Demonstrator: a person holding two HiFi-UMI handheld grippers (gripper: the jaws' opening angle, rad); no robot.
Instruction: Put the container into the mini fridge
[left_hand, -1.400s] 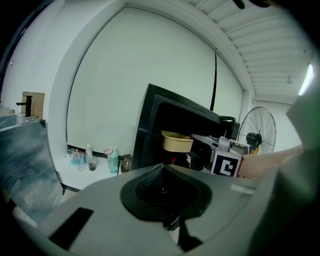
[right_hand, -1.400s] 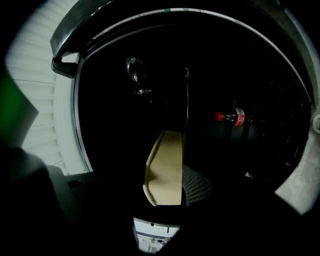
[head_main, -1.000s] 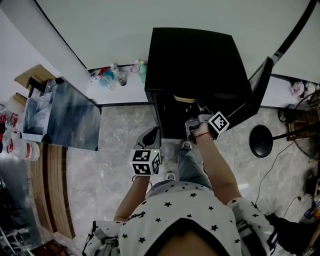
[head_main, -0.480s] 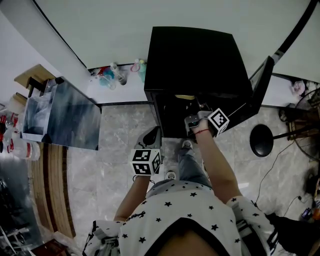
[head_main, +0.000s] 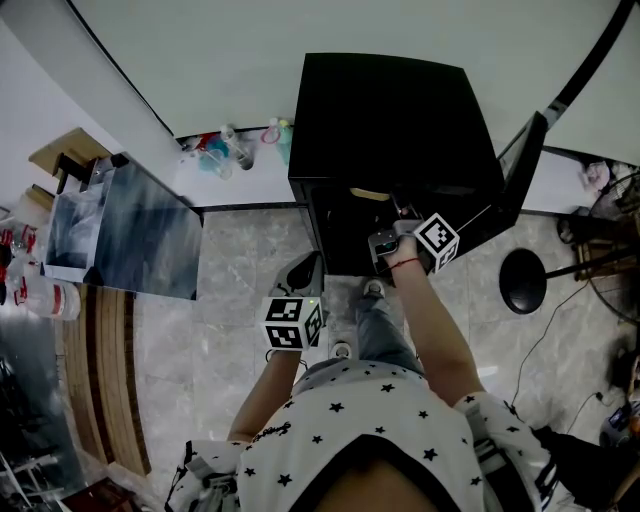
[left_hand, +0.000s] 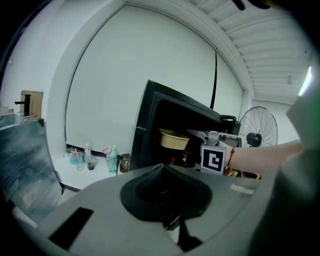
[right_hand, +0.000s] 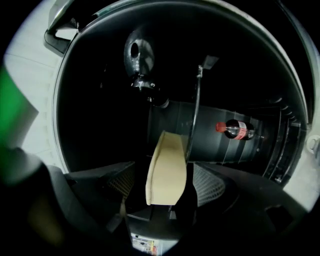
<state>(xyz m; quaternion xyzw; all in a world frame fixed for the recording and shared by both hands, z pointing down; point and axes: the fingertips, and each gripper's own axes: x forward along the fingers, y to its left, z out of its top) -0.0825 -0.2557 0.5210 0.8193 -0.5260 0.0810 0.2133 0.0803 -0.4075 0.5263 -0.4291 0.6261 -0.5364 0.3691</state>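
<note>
The black mini fridge (head_main: 390, 110) stands against the wall with its door (head_main: 515, 190) swung open to the right. My right gripper (head_main: 395, 215) reaches into the opening. The beige container (right_hand: 167, 170) sits between its jaws, which are opening, and dark gaps show on both sides of it. In the head view only the container's rim (head_main: 368, 195) shows, just inside the fridge. The left gripper view shows the container (left_hand: 174, 139) ahead of the right gripper (left_hand: 200, 135). My left gripper (head_main: 300, 275) hangs in front of the fridge, shut and holding nothing.
A cola bottle (right_hand: 237, 130) lies in the fridge's door shelf. Several bottles (head_main: 235, 150) stand by the wall left of the fridge. A glass-topped table (head_main: 140, 230) is at the left. A fan's round base (head_main: 522, 283) and cables lie at the right.
The right gripper has edged slightly deeper toward the fridge opening with the container. The left gripper has stayed where it was.
</note>
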